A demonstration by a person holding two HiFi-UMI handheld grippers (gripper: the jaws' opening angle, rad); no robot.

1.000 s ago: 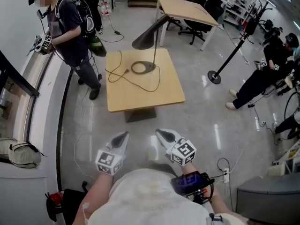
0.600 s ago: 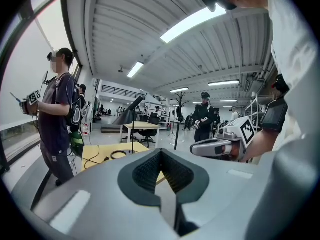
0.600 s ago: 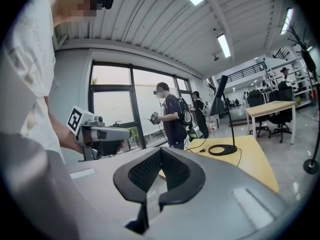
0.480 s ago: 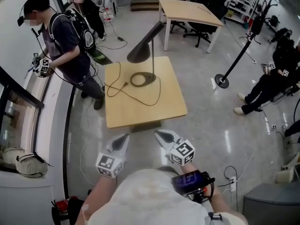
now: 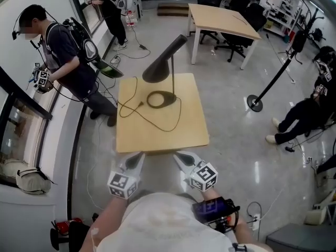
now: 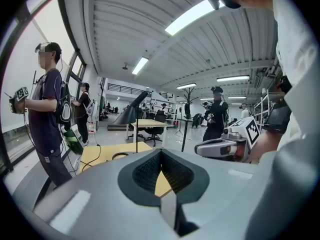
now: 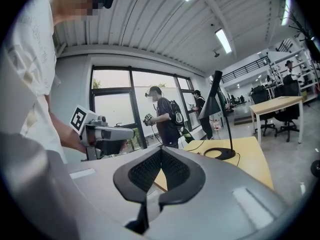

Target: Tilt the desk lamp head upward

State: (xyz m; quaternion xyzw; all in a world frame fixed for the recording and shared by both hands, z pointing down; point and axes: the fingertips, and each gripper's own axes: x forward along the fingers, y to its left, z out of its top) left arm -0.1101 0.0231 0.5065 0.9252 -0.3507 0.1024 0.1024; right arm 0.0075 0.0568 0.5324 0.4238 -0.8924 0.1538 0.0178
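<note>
One bystander (image 5: 68, 62) left of table (image 5: 157, 138); cord (image 5: 140, 105) loops beside desk lamp (image 5: 157, 70).

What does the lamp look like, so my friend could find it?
Find the small square wooden table in the middle of the grey floor. The desk lamp stands near its far edge. It's the only thing there besides its cord: dark cone head, thin pole, ring-shaped base.
</note>
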